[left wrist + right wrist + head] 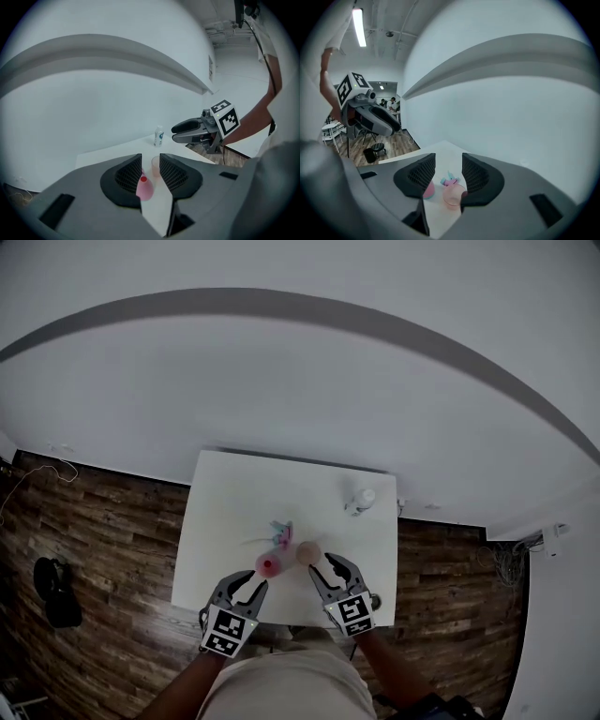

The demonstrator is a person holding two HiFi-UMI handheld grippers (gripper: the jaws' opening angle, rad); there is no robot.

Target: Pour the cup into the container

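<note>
- White surface (225, 512), wood floor around it.
- Pink container (268, 565) stands near the front edge of the surface; red mouth on top, upright.
- Cup (307, 552), clear pinkish, stands just beside the container on its right, upright, apart from it.
- Small teal-and-pink item (281, 532) behind those two; can't tell what it is.
- Small bottle (361, 500) with a white cap stands near the far right corner, well apart from the rest.
- Left claw (246, 589) is raised over the front edge, jaws a narrow gap apart, gripping nothing; container and cup show on the surface past the gap.
- Right claw (333, 573) is raised beside it, jaws narrowly apart, empty; the cup sits below, untouched.
</note>
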